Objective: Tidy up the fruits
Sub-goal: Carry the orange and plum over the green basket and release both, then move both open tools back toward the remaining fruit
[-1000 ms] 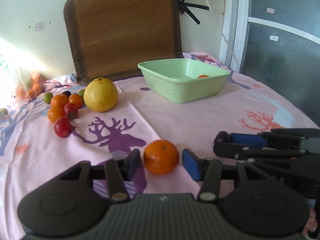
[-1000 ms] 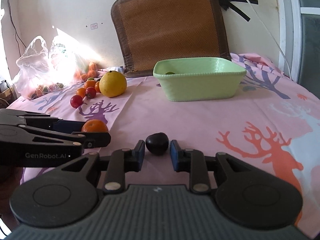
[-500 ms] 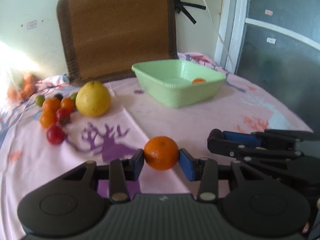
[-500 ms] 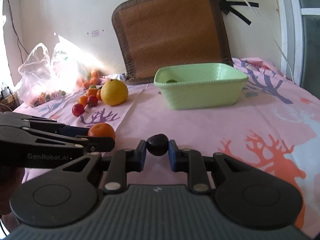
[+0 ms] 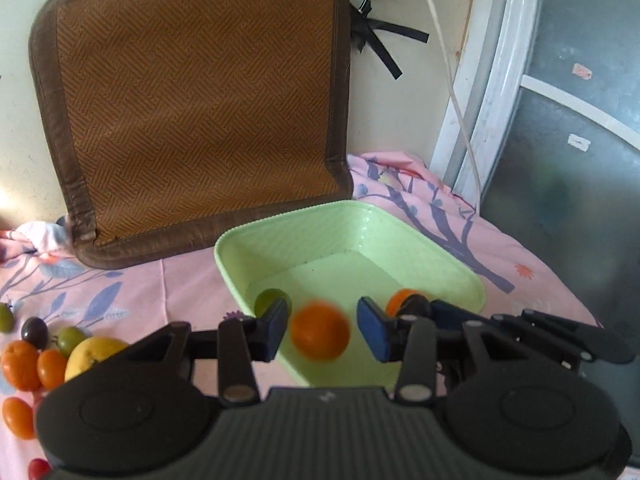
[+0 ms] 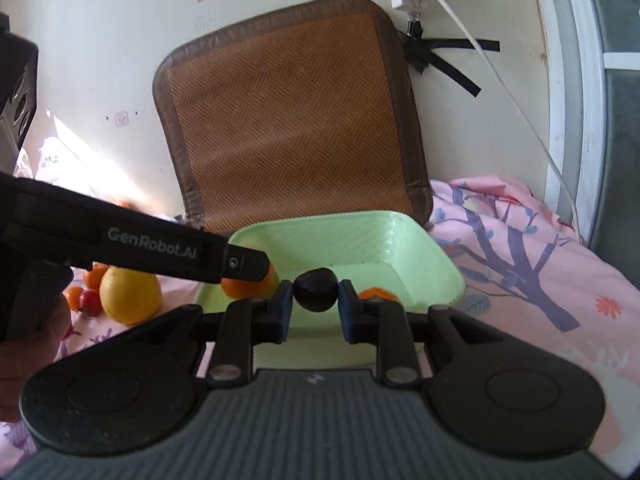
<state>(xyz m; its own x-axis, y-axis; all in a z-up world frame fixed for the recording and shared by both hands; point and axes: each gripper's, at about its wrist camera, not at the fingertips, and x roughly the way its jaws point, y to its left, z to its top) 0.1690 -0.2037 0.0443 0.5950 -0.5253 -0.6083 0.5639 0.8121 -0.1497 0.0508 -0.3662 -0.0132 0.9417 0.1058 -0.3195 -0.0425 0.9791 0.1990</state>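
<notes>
My left gripper (image 5: pixel 322 330) hangs over the green basket (image 5: pixel 460 268) with its jaws apart. A blurred orange (image 5: pixel 319 335) sits between the blue pads with a gap on each side, free of them. My right gripper (image 6: pixel 315 308) is just over the basket (image 6: pixel 444 256) too, its pads close beside a dark plum (image 6: pixel 315 289), with slight gaps showing. A green fruit (image 5: pixel 269 299) and an orange fruit (image 5: pixel 400 298) lie in the basket. The left gripper's arm (image 6: pixel 140 244) crosses the right wrist view, with the orange (image 6: pixel 250 285) under its tip.
A woven brown cushion (image 5: pixel 192 104) leans on the wall behind the basket. A yellow pomelo (image 6: pixel 130 294) and several small oranges, tomatoes and limes (image 5: pixel 24 364) lie on the pink cloth at left. A white cable (image 5: pixel 452 92) hangs at right.
Both grippers rose from the table and moved forward over the basket. The left jaws opened and the orange came loose. The right jaws hold the plum looser than before.
</notes>
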